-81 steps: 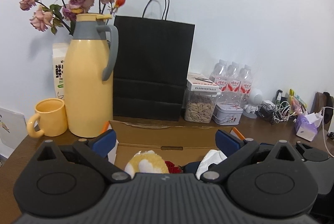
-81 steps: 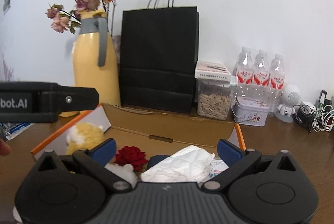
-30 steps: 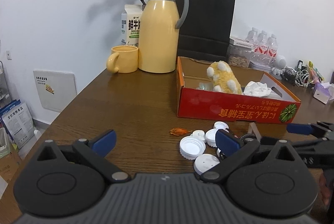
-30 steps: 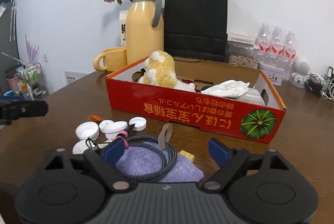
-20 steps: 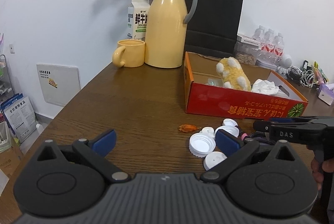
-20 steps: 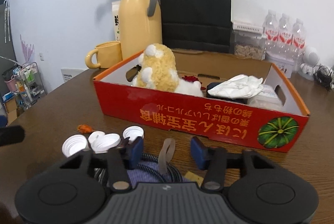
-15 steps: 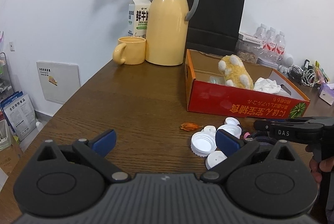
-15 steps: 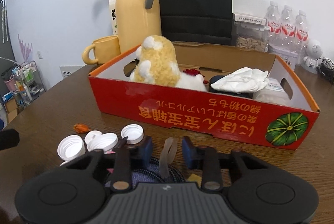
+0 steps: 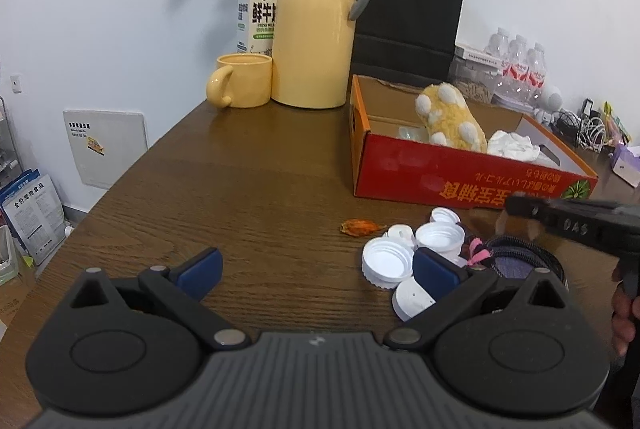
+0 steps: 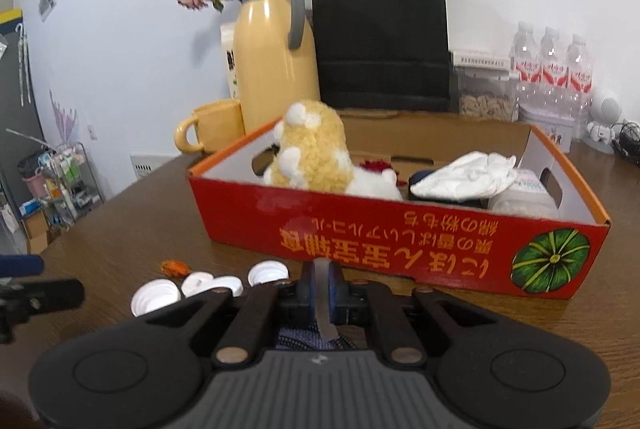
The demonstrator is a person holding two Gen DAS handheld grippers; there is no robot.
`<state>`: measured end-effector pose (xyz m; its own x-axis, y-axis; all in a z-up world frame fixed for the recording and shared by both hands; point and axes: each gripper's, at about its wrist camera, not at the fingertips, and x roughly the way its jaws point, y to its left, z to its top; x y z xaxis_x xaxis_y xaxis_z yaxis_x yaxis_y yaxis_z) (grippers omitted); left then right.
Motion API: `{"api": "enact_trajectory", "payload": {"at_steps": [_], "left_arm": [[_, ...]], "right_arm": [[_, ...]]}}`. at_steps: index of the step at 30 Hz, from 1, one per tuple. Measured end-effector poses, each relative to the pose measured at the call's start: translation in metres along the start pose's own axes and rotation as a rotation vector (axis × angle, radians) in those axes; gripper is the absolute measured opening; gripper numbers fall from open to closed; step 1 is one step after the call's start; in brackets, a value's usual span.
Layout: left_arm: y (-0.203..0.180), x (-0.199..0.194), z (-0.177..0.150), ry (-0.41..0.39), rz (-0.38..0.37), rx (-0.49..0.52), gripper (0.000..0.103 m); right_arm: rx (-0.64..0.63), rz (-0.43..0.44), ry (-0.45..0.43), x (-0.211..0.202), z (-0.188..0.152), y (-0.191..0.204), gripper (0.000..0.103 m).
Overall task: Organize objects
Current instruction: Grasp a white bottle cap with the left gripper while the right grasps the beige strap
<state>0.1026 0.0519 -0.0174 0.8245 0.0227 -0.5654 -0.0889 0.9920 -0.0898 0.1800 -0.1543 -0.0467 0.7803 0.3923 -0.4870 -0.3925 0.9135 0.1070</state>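
Note:
My right gripper (image 10: 322,281) is shut on the grey strap (image 10: 322,303) of a purple zip pouch (image 9: 520,265), which lies on the table in front of the red cardboard box (image 10: 360,229). Most of the pouch is hidden under the gripper in the right wrist view. Several white bottle caps (image 9: 388,261) and an orange dried petal (image 9: 360,227) lie just left of the pouch. The box holds a yellow plush toy (image 10: 312,145), a crumpled white cloth (image 10: 464,173) and a red rose. My left gripper (image 9: 318,267) is open above bare table, its right finger beside the caps.
A yellow thermos jug (image 9: 316,29), a yellow mug (image 9: 240,81), a milk carton and a black paper bag (image 9: 408,17) stand behind the box against the wall. Water bottles and cables crowd the back right. The table's edge (image 9: 120,185) runs along the left.
The right gripper's jaws, wide apart around the pouch a second ago, have come together on its grey strap. The right gripper crept closer to the red box. The left gripper hardly moved.

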Motion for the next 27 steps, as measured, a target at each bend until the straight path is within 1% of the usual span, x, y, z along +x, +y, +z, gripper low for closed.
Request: {"api": "enact_trajectory", "payload": {"at_steps": [6, 12, 15, 17, 20, 27], "left_arm": [[-0.014, 0.007, -0.007, 0.038, -0.030, 0.057, 0.103], [-0.032, 0.016, -0.013, 0.069, -0.058, 0.115, 0.103], [-0.040, 0.022, -0.016, 0.087, -0.070, 0.137, 0.097], [-0.044, 0.024, -0.018, 0.096, -0.078, 0.148, 0.089], [-0.048, 0.028, -0.018, 0.105, -0.088, 0.147, 0.081], [-0.052, 0.030, -0.017, 0.096, -0.108, 0.145, 0.067]], "right_arm": [[-0.008, -0.004, -0.082, -0.022, -0.003, -0.003, 0.005], [-0.020, -0.008, -0.109, -0.038, -0.011, -0.008, 0.005], [-0.021, -0.013, -0.114, -0.043, -0.014, -0.012, 0.005], [-0.023, -0.014, -0.119, -0.046, -0.016, -0.014, 0.005], [-0.026, -0.014, -0.123, -0.049, -0.018, -0.015, 0.005], [-0.035, -0.006, -0.119, -0.051, -0.023, -0.015, 0.005]]}}
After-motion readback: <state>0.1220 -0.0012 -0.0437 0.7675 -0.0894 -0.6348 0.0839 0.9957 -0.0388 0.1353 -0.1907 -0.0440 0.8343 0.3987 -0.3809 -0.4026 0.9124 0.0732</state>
